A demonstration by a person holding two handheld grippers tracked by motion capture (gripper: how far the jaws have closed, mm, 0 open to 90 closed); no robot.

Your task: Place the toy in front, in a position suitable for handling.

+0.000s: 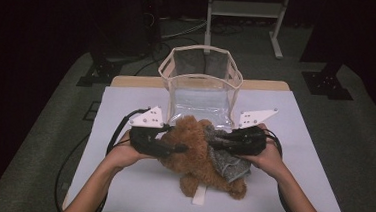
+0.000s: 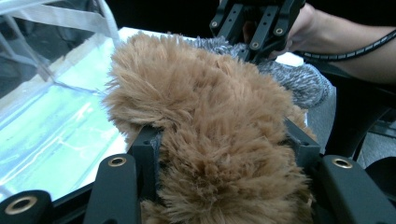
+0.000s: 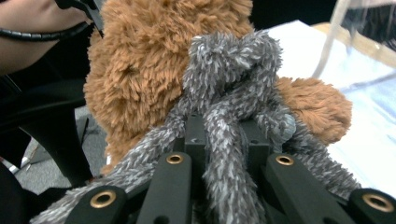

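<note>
Fur of a brown teddy bear (image 1: 197, 154) takes up the middle of the white table top (image 1: 302, 159), where the toy lies on its side just in front of a clear storage bag (image 1: 199, 89) with a cream fabric rim. A grey fuzzy scarf (image 1: 227, 156) is wrapped about the bear on its right side, and a small white tag (image 1: 199, 194) sticks out beneath the toy toward the near table edge.

The left gripper (image 1: 175, 146) comes in from the left and has the bear's brown plush between its jaws; in the left gripper view the fur (image 2: 210, 140) bulges wide between the two black jaws, which stand well apart and press into it on both sides. The right gripper (image 1: 218, 140) comes in from the right and is clamped on the scarf: in the right gripper view a strand of the grey fabric (image 3: 224, 140) runs down between the jaws, which stand nearly together around it, with a knotted lump of scarf just beyond them against the brown fur.

The bag stands upright and open-mouthed behind the bear, close to its head. The person's left hand (image 1: 122, 154) and right hand (image 1: 270, 159) hold the grippers, forearms entering from the near edge. Grey carpet (image 1: 363, 148) surrounds the table, and a white metal frame (image 1: 245, 12) stands on the floor beyond it.
</note>
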